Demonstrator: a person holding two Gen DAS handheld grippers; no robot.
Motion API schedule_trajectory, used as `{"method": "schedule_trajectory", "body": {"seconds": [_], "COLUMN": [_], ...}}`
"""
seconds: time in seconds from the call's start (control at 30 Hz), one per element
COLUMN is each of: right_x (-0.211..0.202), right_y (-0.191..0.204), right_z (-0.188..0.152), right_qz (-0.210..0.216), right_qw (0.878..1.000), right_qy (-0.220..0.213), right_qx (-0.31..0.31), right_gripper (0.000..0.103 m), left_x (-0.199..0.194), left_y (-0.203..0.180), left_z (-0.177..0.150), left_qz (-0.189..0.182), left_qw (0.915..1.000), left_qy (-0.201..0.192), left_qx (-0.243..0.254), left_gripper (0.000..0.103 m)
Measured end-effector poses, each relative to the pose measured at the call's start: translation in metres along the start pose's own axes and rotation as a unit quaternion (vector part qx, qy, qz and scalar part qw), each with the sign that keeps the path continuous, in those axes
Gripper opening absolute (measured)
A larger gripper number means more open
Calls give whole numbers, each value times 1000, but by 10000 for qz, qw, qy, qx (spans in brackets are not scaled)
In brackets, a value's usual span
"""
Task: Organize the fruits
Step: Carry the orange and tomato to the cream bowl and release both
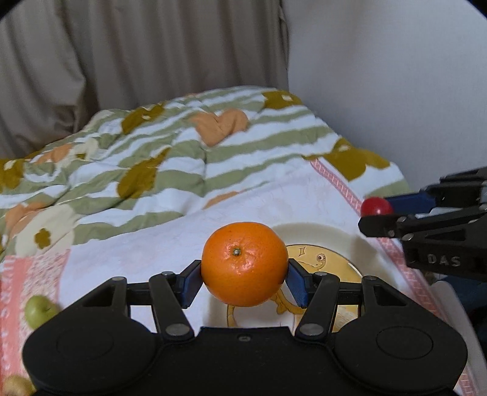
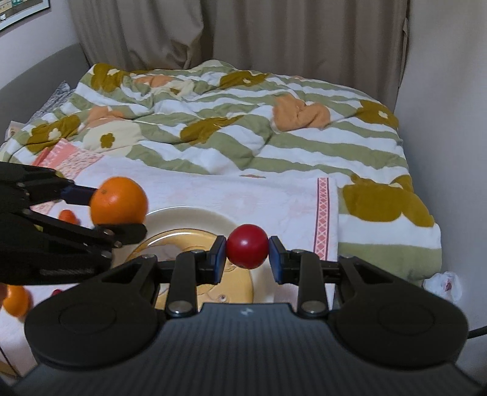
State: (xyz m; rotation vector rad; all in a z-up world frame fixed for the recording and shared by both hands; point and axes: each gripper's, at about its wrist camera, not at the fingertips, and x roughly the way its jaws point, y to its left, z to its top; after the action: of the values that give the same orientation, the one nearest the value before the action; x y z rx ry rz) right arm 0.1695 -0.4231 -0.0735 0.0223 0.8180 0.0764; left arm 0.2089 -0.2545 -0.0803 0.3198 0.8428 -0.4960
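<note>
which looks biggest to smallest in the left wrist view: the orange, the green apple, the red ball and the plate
1. plate, though partly hidden
2. orange, held in the left gripper near the lens, which inflates it
3. green apple and red ball in the right gripper: both partly hidden, too alike to rank

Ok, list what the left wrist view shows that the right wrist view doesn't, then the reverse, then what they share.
Only the left wrist view: a green apple on the cloth at lower left.

Only the right wrist view: two loose oranges, one small and one at the left edge, and a picture frame corner.

Both: the left gripper shut on the orange, the right gripper shut on the red fruit, the plate, the floral quilt and the curtain.
</note>
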Motion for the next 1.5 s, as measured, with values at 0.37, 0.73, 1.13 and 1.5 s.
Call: {"method": "schedule_trajectory", "body": {"seconds": [0.37,0.73,1.13,1.5], "right_x": [23,15,19,54], "right_y": [-16,-26,-7,21], "right_z": [-3,-9,-15,-17], "right_qz": [-81,-164,314,487], "right_qw": [9992,9987,9994,9953], "right_qy": [136,102,87,354], "right_qx": [355,473,-129,-756], "right_gripper": [45,45,45,46], "left_x": [58,52,4,-25], "left_y": [-26,-32,-5,16], "left_z": [-6,-5,-18,-34], "left_qz": [-186,-122,186,527], "left_qw": [9964,9960,9988,9986], "left_qy": [289,-93,-55,-58], "left_qx": [770,882,448,-32], "left_gripper": [63,103,103,103]}}
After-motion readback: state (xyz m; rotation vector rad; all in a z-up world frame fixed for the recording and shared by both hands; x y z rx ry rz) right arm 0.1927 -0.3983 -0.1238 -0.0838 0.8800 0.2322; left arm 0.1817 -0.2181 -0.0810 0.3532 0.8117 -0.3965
